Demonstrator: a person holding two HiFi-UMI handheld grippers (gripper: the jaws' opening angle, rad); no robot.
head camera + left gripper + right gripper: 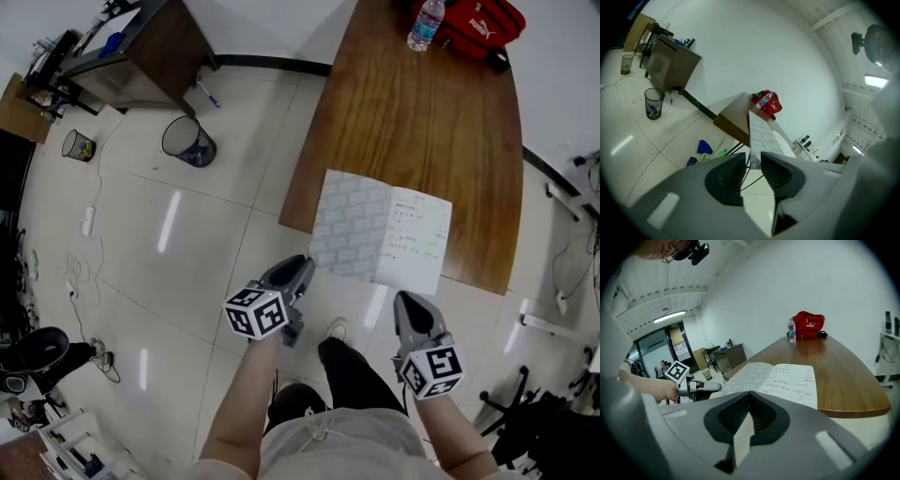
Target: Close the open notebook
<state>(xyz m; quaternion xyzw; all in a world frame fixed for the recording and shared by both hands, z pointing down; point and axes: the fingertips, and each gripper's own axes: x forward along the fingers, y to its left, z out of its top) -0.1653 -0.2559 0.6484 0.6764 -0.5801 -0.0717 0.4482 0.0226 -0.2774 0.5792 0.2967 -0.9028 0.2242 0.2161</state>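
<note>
The notebook (380, 230) lies open at the near edge of the wooden table (422, 103). Its patterned left leaf overhangs the table's left edge and its right page carries handwriting. My left gripper (302, 267) is just below the notebook's near left corner. In the left gripper view, my left gripper (753, 157) is open by a narrow gap, with the patterned leaf (761, 136) right beyond the tips. My right gripper (410, 302) hangs off the table below the written page. Its jaws (749, 397) are shut on nothing, with the notebook (787, 378) ahead.
A red bag (478, 21) and a water bottle (424, 23) sit at the table's far end. On the floor to the left stand a mesh waste bin (187, 141) and a desk (141, 47). A chair base (525, 412) is at the lower right.
</note>
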